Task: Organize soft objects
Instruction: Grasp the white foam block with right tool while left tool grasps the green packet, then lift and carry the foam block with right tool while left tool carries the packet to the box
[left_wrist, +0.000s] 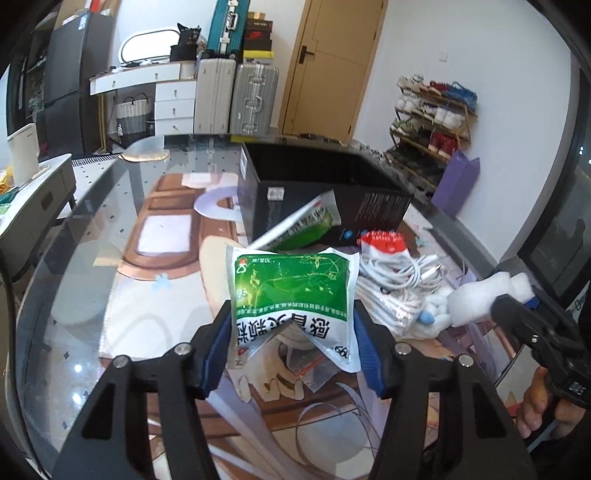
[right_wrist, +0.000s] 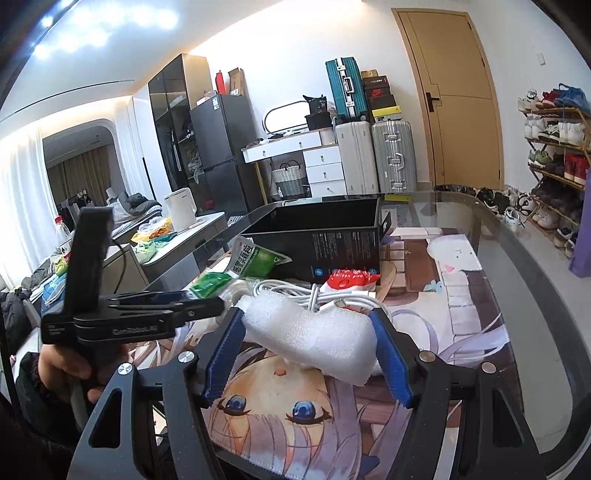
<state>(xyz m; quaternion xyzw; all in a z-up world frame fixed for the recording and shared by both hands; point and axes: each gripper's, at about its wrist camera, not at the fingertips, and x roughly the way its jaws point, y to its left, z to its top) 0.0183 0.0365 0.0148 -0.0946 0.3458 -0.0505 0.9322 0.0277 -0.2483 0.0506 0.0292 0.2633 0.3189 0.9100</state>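
My left gripper (left_wrist: 291, 332) is shut on a green and white medicine pouch (left_wrist: 291, 291) and holds it above the table mat. My right gripper (right_wrist: 308, 332) is shut on a white foam piece (right_wrist: 310, 332); the foam also shows in the left wrist view (left_wrist: 484, 295). An open black box (left_wrist: 321, 195) stands behind, also seen in the right wrist view (right_wrist: 325, 240). A second green pouch (left_wrist: 306, 225) leans on the box. A coiled white cable (left_wrist: 399, 273) and a red and white packet (left_wrist: 384, 242) lie by the box.
The glass table (left_wrist: 92, 229) carries an anime-print mat (right_wrist: 454, 295). A side table with a white kettle (right_wrist: 181, 212) stands to the left. Suitcases (right_wrist: 373, 158), a drawer unit, a door and a shoe rack (right_wrist: 554, 147) line the far wall.
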